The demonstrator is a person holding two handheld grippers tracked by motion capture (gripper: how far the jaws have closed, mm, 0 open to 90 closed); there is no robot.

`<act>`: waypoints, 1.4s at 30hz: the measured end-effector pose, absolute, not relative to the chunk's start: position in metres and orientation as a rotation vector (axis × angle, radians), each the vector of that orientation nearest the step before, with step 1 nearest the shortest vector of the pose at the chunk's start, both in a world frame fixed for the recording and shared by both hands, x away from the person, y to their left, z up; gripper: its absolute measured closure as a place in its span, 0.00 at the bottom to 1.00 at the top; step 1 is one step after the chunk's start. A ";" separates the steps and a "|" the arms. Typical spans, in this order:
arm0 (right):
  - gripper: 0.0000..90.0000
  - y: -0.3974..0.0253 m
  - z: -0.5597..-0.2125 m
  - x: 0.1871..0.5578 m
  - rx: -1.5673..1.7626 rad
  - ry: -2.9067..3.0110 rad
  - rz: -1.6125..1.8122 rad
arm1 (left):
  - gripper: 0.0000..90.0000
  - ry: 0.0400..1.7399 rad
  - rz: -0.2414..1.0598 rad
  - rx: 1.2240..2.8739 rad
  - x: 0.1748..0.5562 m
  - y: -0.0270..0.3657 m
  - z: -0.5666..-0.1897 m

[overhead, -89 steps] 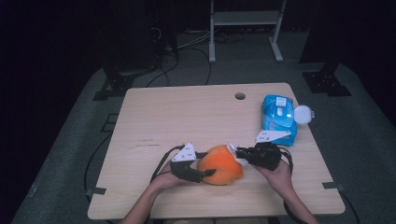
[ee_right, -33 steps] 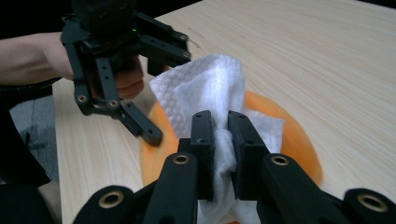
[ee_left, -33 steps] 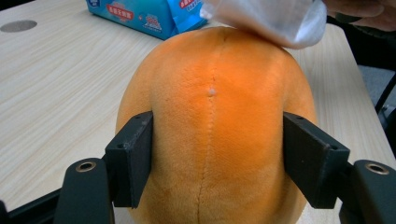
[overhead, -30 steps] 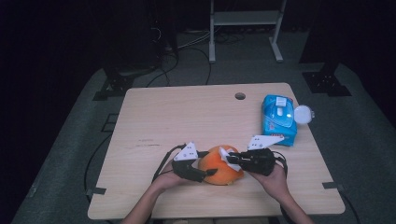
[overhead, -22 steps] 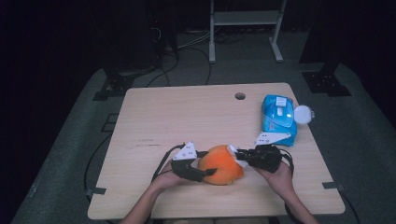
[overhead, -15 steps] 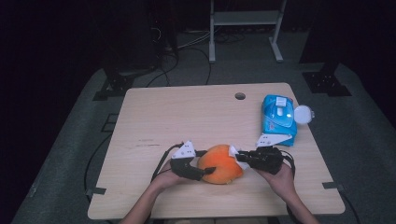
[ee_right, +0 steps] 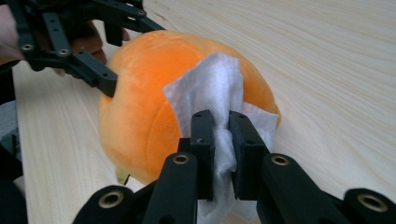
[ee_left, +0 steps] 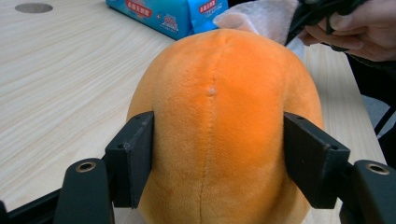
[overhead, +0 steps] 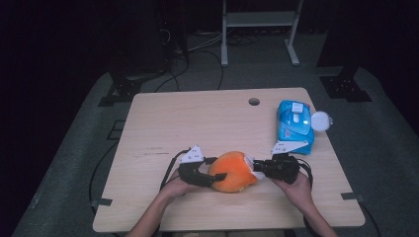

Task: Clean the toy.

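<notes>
An orange plush fruit (overhead: 232, 171) lies near the front edge of the wooden table (overhead: 207, 123). My left gripper (overhead: 213, 174) is shut on it from the left, its pads (ee_left: 133, 154) pressed into both sides of the plush fruit (ee_left: 224, 126). My right gripper (overhead: 255, 168) is shut on a white wipe (ee_right: 217, 100), and the wipe lies against the right side of the plush fruit (ee_right: 140, 107). In the right gripper view the left gripper (ee_right: 88, 32) sits behind the fruit at upper left.
A blue pack of wet wipes (overhead: 294, 125) lies at the right side of the table, its round white lid (overhead: 320, 120) flipped open. A cable hole (overhead: 254, 101) sits near the far edge. Dark floor, stands and cables surround the table.
The right gripper with the wipe has moved back and forth over the right side of the fruit. The left gripper has kept its hold and hardly moved.
</notes>
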State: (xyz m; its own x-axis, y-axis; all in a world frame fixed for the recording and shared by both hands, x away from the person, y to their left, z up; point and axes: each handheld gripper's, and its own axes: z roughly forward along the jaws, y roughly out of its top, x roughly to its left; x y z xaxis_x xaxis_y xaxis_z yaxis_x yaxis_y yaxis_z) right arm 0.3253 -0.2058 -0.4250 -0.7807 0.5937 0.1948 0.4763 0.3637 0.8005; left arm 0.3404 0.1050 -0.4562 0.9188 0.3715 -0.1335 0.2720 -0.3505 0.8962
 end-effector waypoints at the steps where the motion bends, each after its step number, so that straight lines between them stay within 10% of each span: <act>1: 0.89 -0.206 -0.425 0.326 0.984 2.484 1.389 | 0.34 0.459 0.116 1.959 0.340 0.104 -0.456; 35: 0.89 -0.187 -0.406 0.318 0.881 2.453 1.506 | 0.32 0.216 0.279 2.060 0.313 0.077 -0.445; 42: 0.89 -0.189 -0.409 0.317 0.875 2.471 1.442 | 0.17 0.348 0.187 2.001 0.325 0.089 -0.438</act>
